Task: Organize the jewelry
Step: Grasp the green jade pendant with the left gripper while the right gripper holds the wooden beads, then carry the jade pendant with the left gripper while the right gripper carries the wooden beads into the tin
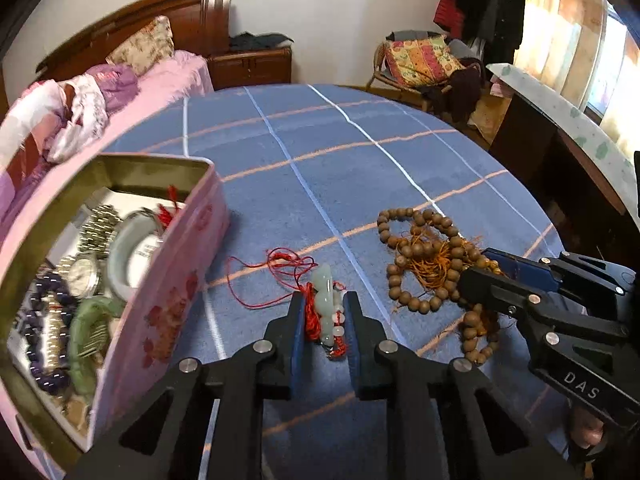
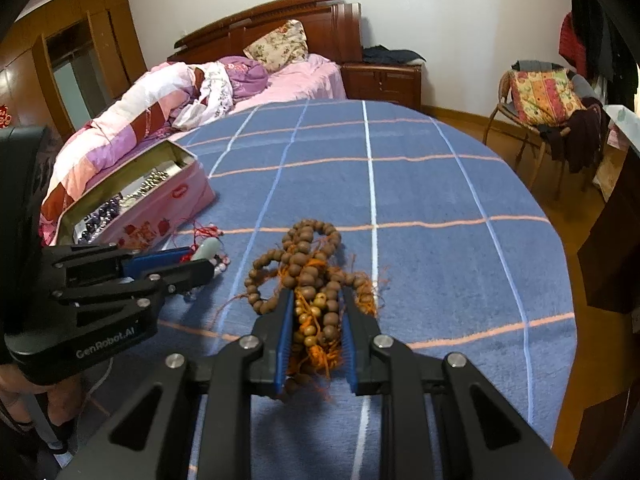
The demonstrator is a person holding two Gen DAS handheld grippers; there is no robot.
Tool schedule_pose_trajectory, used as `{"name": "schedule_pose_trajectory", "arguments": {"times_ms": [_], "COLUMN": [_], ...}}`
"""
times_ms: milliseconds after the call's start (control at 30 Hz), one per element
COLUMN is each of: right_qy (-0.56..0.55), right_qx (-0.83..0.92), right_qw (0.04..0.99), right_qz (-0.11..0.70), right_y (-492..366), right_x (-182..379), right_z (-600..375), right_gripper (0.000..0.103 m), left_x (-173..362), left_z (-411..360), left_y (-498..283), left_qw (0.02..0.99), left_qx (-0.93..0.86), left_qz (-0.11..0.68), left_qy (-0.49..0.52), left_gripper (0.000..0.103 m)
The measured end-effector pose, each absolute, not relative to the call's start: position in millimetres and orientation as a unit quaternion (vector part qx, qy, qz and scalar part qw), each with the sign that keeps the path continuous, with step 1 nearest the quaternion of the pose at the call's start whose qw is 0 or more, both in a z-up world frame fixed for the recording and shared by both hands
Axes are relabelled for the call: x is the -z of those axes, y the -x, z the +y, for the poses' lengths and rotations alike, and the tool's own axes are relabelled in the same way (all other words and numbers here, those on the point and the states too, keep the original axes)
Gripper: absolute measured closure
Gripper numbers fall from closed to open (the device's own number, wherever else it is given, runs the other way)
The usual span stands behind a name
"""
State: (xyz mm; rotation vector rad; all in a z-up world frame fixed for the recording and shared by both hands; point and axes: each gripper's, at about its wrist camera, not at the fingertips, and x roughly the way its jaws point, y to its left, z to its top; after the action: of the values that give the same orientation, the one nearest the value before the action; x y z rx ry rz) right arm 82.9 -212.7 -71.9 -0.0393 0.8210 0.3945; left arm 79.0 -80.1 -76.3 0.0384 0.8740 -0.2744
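The left claw [image 1: 324, 320] is pinched onto a pale green jade gourd pendant with white beads and a red knotted cord [image 1: 326, 312], which sits between its blue pads just beside the open pink rectangular tin box [image 1: 172, 280] on the blue checked desk cloth [image 1: 320, 152]. The right claw [image 2: 316, 320] is clamped around the tangled pile of brown wooden prayer beads with frayed orange threads [image 2: 308, 276], which lies on the far side of the pendant from the tin, well apart from it. The tin already holds a silver wristwatch [image 1: 84, 276], a pale jade bangle [image 1: 128, 256], dark purple beads [image 1: 44, 344] and a green bangle [image 1: 86, 344]. The main risk, as I judge it, is the pendant's loose red cord trailing across the cloth toward the tin: lifted fast, it could snag on the tin's rim or drag short of it. The wooden beads are held only by part of the heap, so loops may hang, catch the left claw, or slide out. The smooth jade could also slip from a light pinch.
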Motion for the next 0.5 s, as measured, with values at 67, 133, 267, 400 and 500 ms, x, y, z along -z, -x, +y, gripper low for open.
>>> {"name": "schedule_pose_trajectory", "arguments": {"times_ms": [67,133,267,400,500], "right_qy": [0.018,0.017,0.011,0.010,0.011], "right_qx": [-0.196,-0.198,-0.208,-0.218,-0.228], "right_qw": [0.898,0.900,0.905,0.911,0.915], "right_qz": [0.393,0.387,0.371,0.350,0.333], "right_y": [-80.6,-78.6,-72.7,-66.2,-60.6], "right_x": [69.6,64.5,49.8,32.1,19.6], "right_z": [-210.1,-208.1,-205.8,-198.8,-189.8], "right_gripper": [0.079,0.079,0.079,0.079,0.079], "left_x": [68.0,56.9,35.9,22.4,14.7], "left_z": [-75.3,-69.0,-55.5,-46.2,-39.9], "left_y": [-74.2,-67.6,-56.7,-47.6,-43.9], "left_qw": [0.903,0.909,0.919,0.927,0.931], "left_qx": [0.133,0.133,0.132,0.122,0.117], "left_qz": [0.409,0.395,0.372,0.356,0.346], "left_qy": [-0.016,-0.009,0.007,0.011,0.014], "left_gripper": [0.085,0.085,0.085,0.085,0.085]}}
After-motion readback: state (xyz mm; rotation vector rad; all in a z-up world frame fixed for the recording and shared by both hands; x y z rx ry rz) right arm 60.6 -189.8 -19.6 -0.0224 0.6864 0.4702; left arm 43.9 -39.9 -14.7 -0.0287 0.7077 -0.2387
